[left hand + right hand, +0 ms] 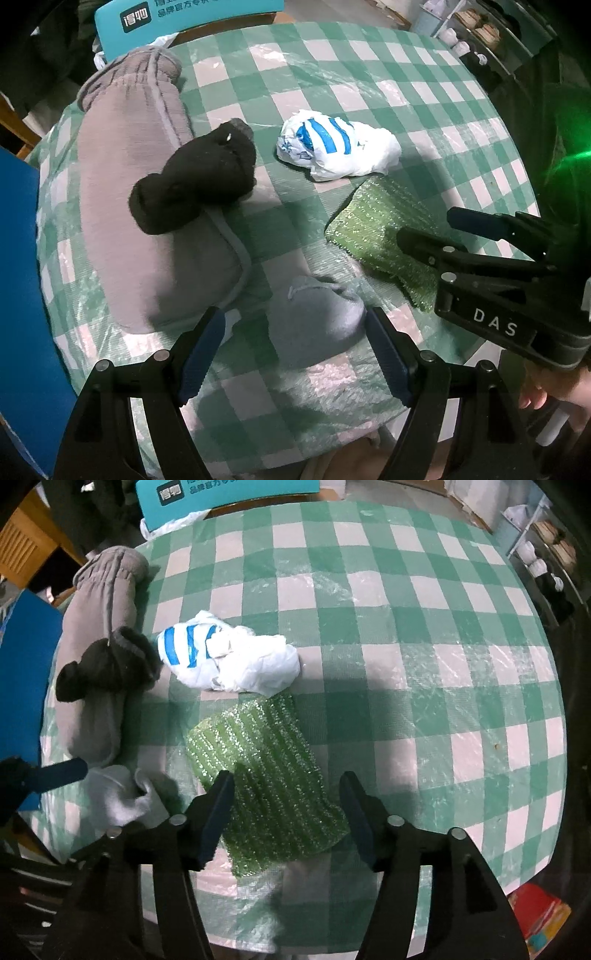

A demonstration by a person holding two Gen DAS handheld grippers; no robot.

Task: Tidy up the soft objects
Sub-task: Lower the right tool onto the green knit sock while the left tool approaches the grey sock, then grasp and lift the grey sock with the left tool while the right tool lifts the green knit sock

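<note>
**A:** Grey fleece first — that small grey sock (pixel 314 321) lies right between the fingers of the left gripper (pixel 295 354), which are spread wide and holding nothing. What worries you?

**B:** The table's clear plastic cover (pixel 332 376) under it. If the tips go down too deep, I'd guess they pinch the film along with the sock and drag the checked cloth.

**A:** And the right gripper (pixel 288 812)?

**B:** Also spread wide, empty, with the green bubble wrap (pixel 273 775) between and just ahead of its fingers. That sheet is springy and slick; a grip on one edge could let it slide out or unfold.

**A:** Anything else nearby?

**B:** Beyond the left fingertips, the black sock (pixel 195 181) rests on the rolled grey trousers (pixel 147 192), off to their left. A careless sweep could knock it down, I think. The crumpled white and blue plastic bag (pixel 229 657) sits past the right fingertips, touching the far edge of the bubble wrap, so lifting the wrap may tug the bag too.

**A:** The two grippers are near each other.

**B:** Yes; closing in together risks a collision.
</note>
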